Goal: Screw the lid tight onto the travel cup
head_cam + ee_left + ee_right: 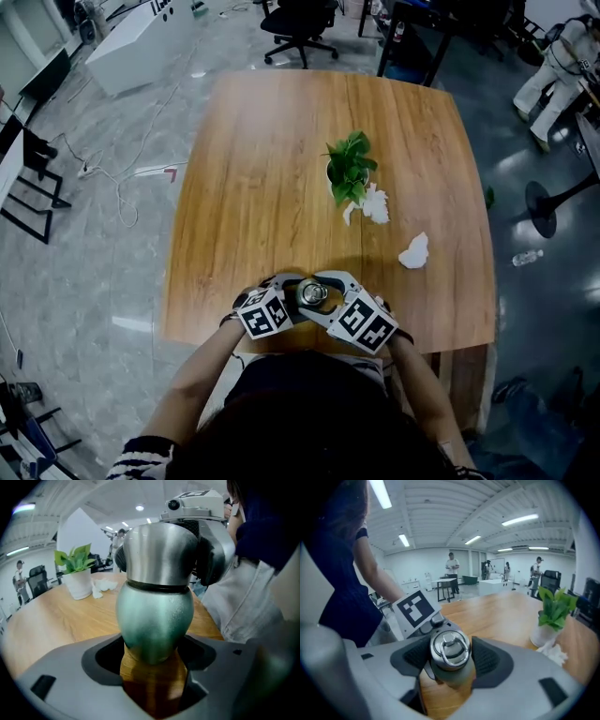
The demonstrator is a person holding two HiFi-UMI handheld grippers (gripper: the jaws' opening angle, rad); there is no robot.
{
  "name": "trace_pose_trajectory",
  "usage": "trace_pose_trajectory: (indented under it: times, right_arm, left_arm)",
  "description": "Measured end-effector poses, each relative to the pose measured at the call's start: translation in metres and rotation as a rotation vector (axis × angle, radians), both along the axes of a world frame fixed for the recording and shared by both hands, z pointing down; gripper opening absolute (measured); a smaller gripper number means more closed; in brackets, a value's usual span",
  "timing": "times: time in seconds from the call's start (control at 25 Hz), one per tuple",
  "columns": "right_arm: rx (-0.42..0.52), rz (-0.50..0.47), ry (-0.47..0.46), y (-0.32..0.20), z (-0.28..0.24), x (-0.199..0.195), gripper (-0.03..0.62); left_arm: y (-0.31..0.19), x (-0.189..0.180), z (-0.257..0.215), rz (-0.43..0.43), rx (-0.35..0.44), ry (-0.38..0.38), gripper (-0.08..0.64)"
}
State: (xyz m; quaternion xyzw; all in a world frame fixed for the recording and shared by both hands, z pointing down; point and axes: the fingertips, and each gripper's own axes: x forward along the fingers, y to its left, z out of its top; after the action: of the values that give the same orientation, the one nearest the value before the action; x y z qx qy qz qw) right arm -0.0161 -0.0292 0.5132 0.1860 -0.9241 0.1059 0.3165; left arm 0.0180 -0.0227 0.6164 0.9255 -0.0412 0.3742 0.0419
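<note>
The wooden counter (262,169) carries all items; its near edge lies directly in front of the person. Both claws meet at the middle of this near edge, each with its marker cube (264,314) facing up. The left claw (153,667) is closed on the travel cup (154,616): its jaws sit on either side of the rounded green lower body, with the cup upright between them. The right claw (450,660) is closed on the lid (450,649): the dark ribbed pads (488,660) press against both sides of the steel cap, and the ring handle on top faces the right gripper view's camera. In the left gripper view, the lid sits on top of the cup body, with a dark band at the joint and the right claw wrapped around it. A potted plant (349,169) in a white pot (78,583) stands near the centre of the counter, well apart from the cup. One crumpled white tissue (375,204) lies just beside the pot. A second crumpled tissue (413,251) lies nearer the right edge.
</note>
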Motion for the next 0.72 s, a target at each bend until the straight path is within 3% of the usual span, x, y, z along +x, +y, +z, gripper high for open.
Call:
trace_pose_trajectory:
  times: [0.12, 0.36, 0.44, 0.56, 0.72]
  right_arm:
    - [0.054, -0.011, -0.005, -0.001, -0.001, -0.004, 0.267]
    - [0.019, 0.361, -0.088, -0.013, -0.005, 0.008, 0.267]
    - [-0.004, 0.419, -0.094, -0.013, -0.003, 0.010, 0.267]
    - [-0.044, 0.329, -0.111, -0.010, 0.001, 0.007, 0.267]
    - [-0.074, 0.025, -0.103, 0.003, -0.006, 0.004, 0.267]
  left_arm:
    - [0.000, 0.000, 0.000, 0.021, 0.001, -0.010, 0.356]
    - [-0.008, 0.003, -0.003, -0.322, 0.023, 0.012, 0.356]
    - [-0.008, 0.003, -0.002, -0.374, 0.026, 0.014, 0.356]
    - [-0.007, 0.002, 0.001, -0.324, 0.001, 0.001, 0.356]
    - [0.000, 0.001, 0.002, -0.072, -0.015, -0.012, 0.356]
